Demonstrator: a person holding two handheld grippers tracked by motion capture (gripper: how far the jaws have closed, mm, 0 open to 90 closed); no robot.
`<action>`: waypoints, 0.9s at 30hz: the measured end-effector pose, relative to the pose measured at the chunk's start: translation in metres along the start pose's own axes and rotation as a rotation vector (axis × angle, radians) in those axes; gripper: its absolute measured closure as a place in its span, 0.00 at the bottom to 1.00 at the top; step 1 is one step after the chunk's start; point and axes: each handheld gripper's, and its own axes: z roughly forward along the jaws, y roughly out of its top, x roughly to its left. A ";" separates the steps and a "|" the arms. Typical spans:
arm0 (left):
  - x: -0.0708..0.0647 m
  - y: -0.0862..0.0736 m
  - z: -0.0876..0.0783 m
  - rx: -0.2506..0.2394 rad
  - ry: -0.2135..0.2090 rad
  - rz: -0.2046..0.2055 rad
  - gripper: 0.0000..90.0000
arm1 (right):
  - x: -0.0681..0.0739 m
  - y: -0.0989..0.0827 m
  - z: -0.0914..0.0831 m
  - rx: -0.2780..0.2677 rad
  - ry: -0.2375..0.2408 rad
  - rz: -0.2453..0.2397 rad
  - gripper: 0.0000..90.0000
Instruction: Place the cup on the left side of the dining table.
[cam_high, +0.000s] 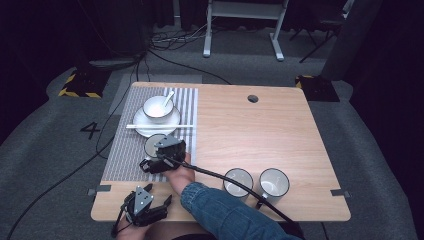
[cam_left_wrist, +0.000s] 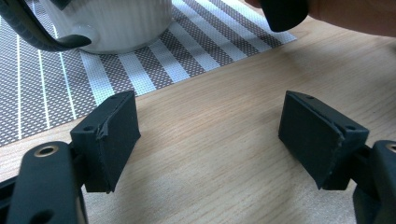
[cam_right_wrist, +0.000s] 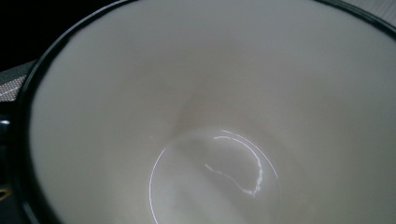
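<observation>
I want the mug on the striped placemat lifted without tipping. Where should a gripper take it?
Grip the mug by its rim wall, coming straight down from above with one jaw inside: it stands upright and empty, mouth open upward. The right gripper sits over that rim.

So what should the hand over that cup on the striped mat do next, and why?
Probably lift the right gripper straight up, gently. It sits on the cup on the striped mat, beside the plate and chopsticks. Whether its jaws grip the rim is unclear, so test slowly. The left gripper waits open.
</observation>
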 end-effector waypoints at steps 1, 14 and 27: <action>0.000 0.000 0.000 0.000 0.000 0.000 0.23 | 0.000 0.000 0.000 0.001 0.002 0.004 0.03; 0.000 0.000 0.000 -0.005 0.001 0.005 0.23 | 0.002 0.013 -0.026 0.080 -0.001 -0.036 0.01; 0.000 0.000 0.000 -0.003 0.003 0.010 0.23 | -0.006 0.049 -0.102 -0.017 0.020 -0.129 0.01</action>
